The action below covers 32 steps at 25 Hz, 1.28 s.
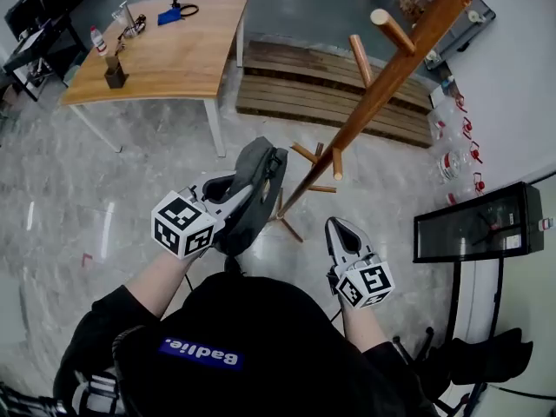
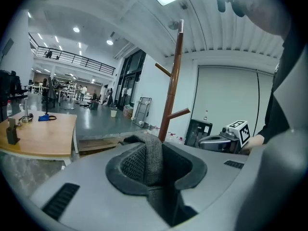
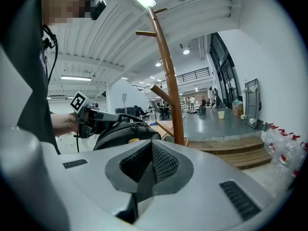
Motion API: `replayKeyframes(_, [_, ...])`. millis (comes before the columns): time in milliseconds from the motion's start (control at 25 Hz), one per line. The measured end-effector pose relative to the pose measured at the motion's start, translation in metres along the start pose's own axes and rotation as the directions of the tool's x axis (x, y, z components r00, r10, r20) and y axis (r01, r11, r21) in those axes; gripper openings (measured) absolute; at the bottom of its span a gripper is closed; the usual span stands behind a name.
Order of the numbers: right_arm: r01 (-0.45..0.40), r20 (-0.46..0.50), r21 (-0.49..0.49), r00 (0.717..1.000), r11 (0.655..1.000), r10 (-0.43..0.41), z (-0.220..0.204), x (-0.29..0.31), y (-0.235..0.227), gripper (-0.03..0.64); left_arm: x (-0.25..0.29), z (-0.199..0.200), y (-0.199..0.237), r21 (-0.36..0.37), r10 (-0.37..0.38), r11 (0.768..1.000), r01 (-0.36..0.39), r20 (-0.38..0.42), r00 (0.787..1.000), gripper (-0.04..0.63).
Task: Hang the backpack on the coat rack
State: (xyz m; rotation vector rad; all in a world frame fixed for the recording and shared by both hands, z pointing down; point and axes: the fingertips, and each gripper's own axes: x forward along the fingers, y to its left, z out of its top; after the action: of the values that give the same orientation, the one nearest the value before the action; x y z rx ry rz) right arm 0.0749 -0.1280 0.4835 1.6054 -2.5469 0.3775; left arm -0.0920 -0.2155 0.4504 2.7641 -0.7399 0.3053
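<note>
In the head view, the dark grey backpack (image 1: 254, 200) hangs in the air in front of me, just left of the foot of the wooden coat rack (image 1: 391, 68). My left gripper (image 1: 239, 196) is shut on its grey fabric handle (image 2: 153, 153), which fills the gap between the pads. My right gripper (image 1: 337, 227) is shut and empty, held right of the backpack and apart from it. From the right gripper view, the backpack (image 3: 124, 131) and the left gripper (image 3: 91, 114) sit left of the rack's pole (image 3: 168, 76). The pegs (image 1: 391, 29) stand bare.
A wooden table (image 1: 174, 50) with a bottle and small items stands at the back left. Beyond the rack's feet lies a low slatted wooden platform (image 1: 321, 85). To the right stand a black glass-fronted cabinet (image 1: 473, 224) and several water bottles (image 1: 453, 150) by the wall.
</note>
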Motion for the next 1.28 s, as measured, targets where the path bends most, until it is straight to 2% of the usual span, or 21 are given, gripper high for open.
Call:
replayKeyframes(120, [0.038, 0.028, 0.008, 0.999, 0.999, -0.038, 0.014, 0.018, -0.01, 0.005, 0.011, 0.014, 0.026, 0.029, -0.035, 0.999, 0.035, -0.015, 0.999, 0.103])
replayKeyframes(240, [0.037, 0.029, 0.011, 0.999, 0.999, -0.038, 0.021, 0.029, -0.017, 0.005, 0.026, 0.027, 0.044, 0.061, -0.049, 0.997, 0.051, -0.041, 0.998, 0.103])
replayKeyframes(480, [-0.013, 0.01, 0.022, 1.0, 1.0, 0.013, 0.025, 0.052, -0.041, 0.005, 0.055, 0.06, 0.078, 0.118, -0.019, 0.993, 0.026, -0.061, 0.998, 0.103])
replayKeyframes(680, [-0.056, -0.002, -0.014, 0.998, 0.998, 0.056, 0.033, 0.06, -0.058, 0.005, 0.075, 0.088, 0.094, 0.139, 0.004, 0.99, 0.005, -0.06, 0.998, 0.103])
replayKeyframes(1280, [-0.12, 0.022, -0.061, 0.992, 0.991, 0.122, 0.053, 0.074, -0.07, 0.005, 0.117, 0.173, 0.084, 0.208, -0.049, 0.977, 0.055, -0.035, 0.998, 0.103])
